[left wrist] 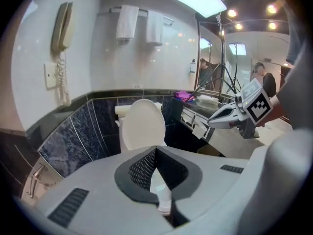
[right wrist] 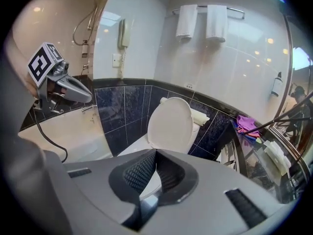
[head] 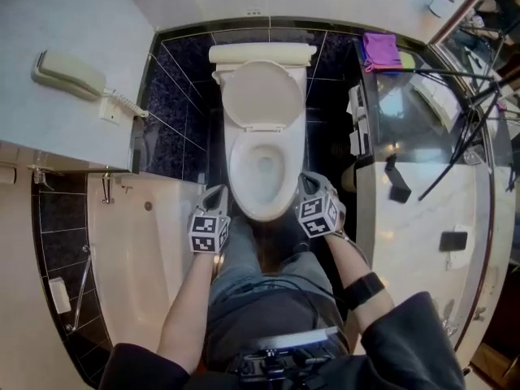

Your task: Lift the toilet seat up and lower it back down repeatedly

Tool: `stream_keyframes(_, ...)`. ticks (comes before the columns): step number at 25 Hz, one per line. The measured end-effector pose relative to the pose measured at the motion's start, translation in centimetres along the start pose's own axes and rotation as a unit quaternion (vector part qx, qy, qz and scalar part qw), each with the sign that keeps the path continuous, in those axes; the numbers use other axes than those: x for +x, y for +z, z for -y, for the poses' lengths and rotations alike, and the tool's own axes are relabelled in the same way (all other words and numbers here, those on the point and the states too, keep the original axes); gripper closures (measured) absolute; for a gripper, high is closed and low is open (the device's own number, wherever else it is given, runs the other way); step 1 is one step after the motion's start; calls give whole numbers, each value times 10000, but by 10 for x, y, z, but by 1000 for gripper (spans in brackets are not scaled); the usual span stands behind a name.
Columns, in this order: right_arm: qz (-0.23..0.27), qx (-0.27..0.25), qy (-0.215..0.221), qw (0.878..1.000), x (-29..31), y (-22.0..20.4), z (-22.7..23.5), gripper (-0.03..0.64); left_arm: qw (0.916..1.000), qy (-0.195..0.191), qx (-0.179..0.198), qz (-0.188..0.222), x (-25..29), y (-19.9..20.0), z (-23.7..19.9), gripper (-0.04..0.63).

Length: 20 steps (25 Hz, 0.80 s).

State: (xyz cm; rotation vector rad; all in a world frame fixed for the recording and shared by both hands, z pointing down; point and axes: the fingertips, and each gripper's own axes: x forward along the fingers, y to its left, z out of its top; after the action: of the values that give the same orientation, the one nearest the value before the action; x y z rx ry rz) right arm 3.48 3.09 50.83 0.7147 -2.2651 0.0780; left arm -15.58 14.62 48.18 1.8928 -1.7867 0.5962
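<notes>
The toilet (head: 238, 177) stands against the back wall, its seat (head: 262, 96) tipped upright in front of the cistern (head: 262, 53). Left of the toilet lies the bathtub (head: 138, 250). Further left, on the wall above the tub, hangs a wall phone (head: 69, 75). Right of the toilet runs the counter (head: 422, 193), with a cloth (head: 380, 50) on its far end (the end nearest the back wall) and a tripod (head: 447, 72) reaching across it. Above the toilet, two towels (right wrist: 201, 21) hang from a rail on the back wall. The left gripper (head: 216, 195) is just left of the toilet's front and the right gripper (head: 307, 184) just right of it.
</notes>
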Motion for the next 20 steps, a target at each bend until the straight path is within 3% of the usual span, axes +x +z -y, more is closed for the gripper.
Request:
stream_keyframes(3, 168, 83, -110, 9998, -22, 27, 13, 598, 9994, 129, 125, 290, -24, 36, -9, 595)
stream_keyframes(9, 350, 134, -277, 9989, -62, 51, 24, 598, 9980, 164, -8, 616, -64, 73, -13, 595)
stream_keyframes(14, 530, 185, -444, 9974, -84, 73, 40, 598, 9950, 181, 92, 980, -79, 109, -16, 595)
stream_keyframes(20, 519, 255, -502, 9971, -103, 77, 38, 598, 9932, 189, -29, 1148, -94, 119, -17, 595)
